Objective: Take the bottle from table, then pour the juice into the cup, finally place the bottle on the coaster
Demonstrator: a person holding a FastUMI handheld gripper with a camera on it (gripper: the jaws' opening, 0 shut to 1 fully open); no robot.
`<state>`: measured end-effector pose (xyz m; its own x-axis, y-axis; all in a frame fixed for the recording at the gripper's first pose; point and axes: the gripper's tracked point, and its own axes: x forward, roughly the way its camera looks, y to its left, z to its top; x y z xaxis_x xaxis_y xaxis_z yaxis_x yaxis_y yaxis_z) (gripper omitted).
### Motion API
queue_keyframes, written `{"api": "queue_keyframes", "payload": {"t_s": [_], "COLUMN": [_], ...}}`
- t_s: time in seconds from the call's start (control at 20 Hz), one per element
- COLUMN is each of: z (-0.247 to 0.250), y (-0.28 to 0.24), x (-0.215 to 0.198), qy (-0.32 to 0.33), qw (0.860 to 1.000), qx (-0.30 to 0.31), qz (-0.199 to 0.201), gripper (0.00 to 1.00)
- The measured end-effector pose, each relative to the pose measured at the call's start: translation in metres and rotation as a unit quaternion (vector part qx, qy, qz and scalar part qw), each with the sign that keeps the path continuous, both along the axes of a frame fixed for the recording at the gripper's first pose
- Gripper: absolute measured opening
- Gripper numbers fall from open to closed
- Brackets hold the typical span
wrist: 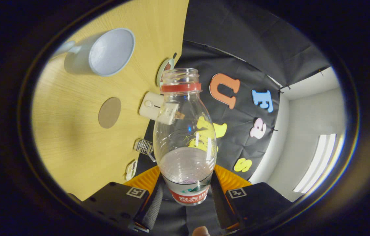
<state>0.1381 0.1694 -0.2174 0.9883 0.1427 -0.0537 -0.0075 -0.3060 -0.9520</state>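
We see the fingers (185,193) closed on the lower part of a clear plastic bottle (185,131), one finger on each side of its label band, and both press on it. The bottle stands straight up between the fingers in the gripper view, with its mouth open and a red ring just under the mouth. It is mostly empty; a small amount of pale liquid sits near its bottom.

The whole view is rolled, so the wooden worktop (73,141) appears to the side of the bottle and the black wall is behind it. On the worktop, well beyond the fingers, a white cup (109,52) shows its open inside toward us. A round brown coaster (109,112) lies between the cup and the fingers, apart from both. The bottle touches neither the cup nor the coaster.

Near the wall we see a small white box (151,105), a little wire basket (144,146) and a plate (164,70) behind the bottle's neck.
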Motion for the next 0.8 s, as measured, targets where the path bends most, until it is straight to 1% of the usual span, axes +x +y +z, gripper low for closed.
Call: {"api": "queue_keyframes", "payload": {"t_s": [0.15,0.25,0.35,0.4,0.5,0.6,0.65,0.7,0.8], "z": [-0.003,-0.015,-0.022,-0.023,-0.027,-0.026,-0.024,-0.023,-0.018], "y": [-0.004,-0.011,-0.014,-0.015,-0.012,-0.008,-0.006,-0.003,0.003], "x": [-0.002,-0.004,-0.008,-0.010,-0.013,-0.020,-0.024,-0.028,-0.032], "qy": [0.009,0.046,0.087,0.108,0.147,0.184,0.200,0.217,0.251], "qw": [0.999,0.994,0.979,0.969,0.942,0.911,0.893,0.872,0.824], "qx": [0.039,0.101,0.179,0.219,0.296,0.364,0.399,0.435,0.503], "qz": [-0.007,-0.024,-0.041,-0.048,-0.057,-0.061,-0.062,-0.063,-0.065], "gripper": [0.76,0.76,0.76,0.76,0.76,0.76,0.76,0.76,0.76]}}
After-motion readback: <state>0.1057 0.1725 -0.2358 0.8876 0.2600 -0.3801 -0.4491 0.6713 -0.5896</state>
